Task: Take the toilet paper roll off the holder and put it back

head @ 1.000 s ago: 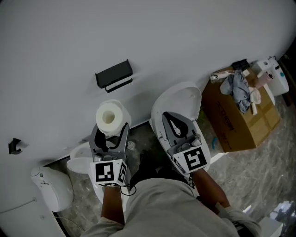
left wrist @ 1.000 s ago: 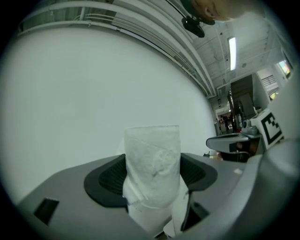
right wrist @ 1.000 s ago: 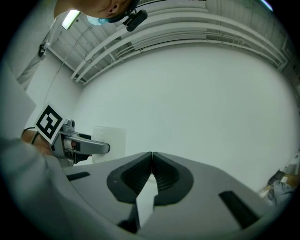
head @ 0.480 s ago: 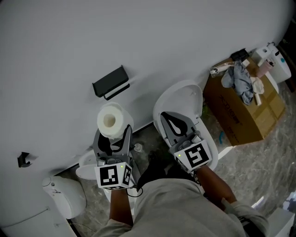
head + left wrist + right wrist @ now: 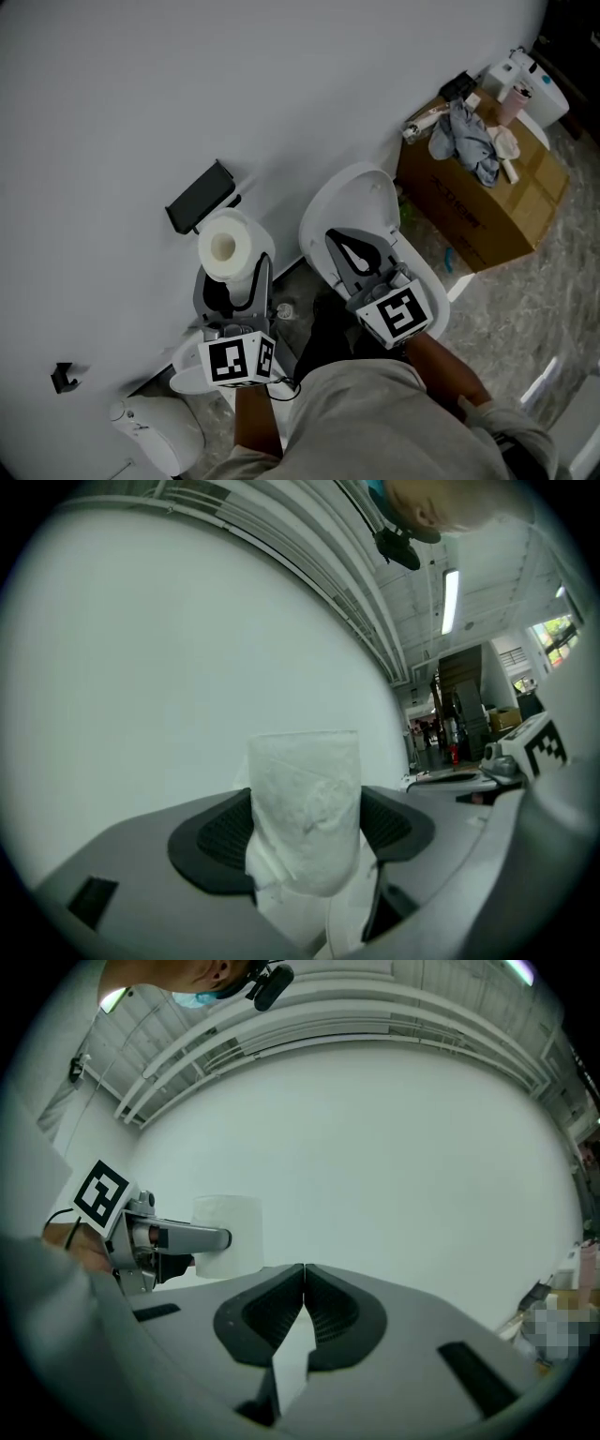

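A white toilet paper roll (image 5: 228, 247) is clamped between the jaws of my left gripper (image 5: 232, 267), its hollow core facing up toward the head camera. In the left gripper view the roll (image 5: 307, 819) fills the gap between the dark pads, with the white wall behind it. The black wall holder (image 5: 201, 198) with its thin bar hangs on the wall just beyond and left of the roll, bare. My right gripper (image 5: 361, 255) is shut with nothing in it, over the toilet. From the right gripper view the roll (image 5: 230, 1235) and the left gripper (image 5: 178, 1238) appear at the left.
A white toilet (image 5: 352, 202) with its lid raised stands under my right gripper. A cardboard box (image 5: 478, 202) with rags and bottles on top sits at the right. A white bin (image 5: 159, 436) is at the lower left, and a small black hook (image 5: 63, 377) is on the wall.
My left gripper has carried the roll closer to the holder on the wall. The head view has swung, so the box and holder sit further left and up.
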Action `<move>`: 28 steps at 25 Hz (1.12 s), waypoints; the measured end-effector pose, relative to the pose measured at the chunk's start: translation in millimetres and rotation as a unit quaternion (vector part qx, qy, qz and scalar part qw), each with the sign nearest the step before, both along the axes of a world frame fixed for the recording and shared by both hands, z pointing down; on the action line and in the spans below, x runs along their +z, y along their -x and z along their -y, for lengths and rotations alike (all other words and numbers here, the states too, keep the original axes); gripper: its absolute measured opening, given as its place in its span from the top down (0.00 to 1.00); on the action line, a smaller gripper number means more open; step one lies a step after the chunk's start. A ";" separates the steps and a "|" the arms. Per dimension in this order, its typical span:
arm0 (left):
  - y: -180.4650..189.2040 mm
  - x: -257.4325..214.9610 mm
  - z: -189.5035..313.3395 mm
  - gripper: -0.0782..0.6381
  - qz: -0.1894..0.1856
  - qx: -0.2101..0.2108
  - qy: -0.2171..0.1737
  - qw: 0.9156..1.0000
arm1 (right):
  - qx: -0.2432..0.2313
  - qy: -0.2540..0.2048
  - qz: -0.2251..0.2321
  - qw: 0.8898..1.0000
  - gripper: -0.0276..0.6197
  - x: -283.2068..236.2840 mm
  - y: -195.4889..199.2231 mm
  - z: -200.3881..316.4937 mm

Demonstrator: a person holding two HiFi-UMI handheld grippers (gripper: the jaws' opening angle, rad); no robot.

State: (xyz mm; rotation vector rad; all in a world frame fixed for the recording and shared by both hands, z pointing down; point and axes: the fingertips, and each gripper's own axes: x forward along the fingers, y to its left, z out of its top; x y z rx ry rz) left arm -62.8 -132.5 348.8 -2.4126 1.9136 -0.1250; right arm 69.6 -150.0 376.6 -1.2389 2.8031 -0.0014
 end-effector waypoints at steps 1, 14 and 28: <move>-1.4 1.2 6.2 0.39 -0.002 0.007 0.001 1.000 | 0.006 0.000 -0.001 1.000 0.95 0.0 -0.9 4.5; 37.8 -9.9 84.7 0.39 0.010 0.011 -0.017 1.000 | 0.046 -0.006 -0.012 0.999 0.95 -7.2 25.4 66.6; 79.3 -38.5 132.0 0.39 0.023 -0.039 -0.044 0.998 | 0.030 -0.019 -0.011 0.999 0.95 -19.6 57.4 102.0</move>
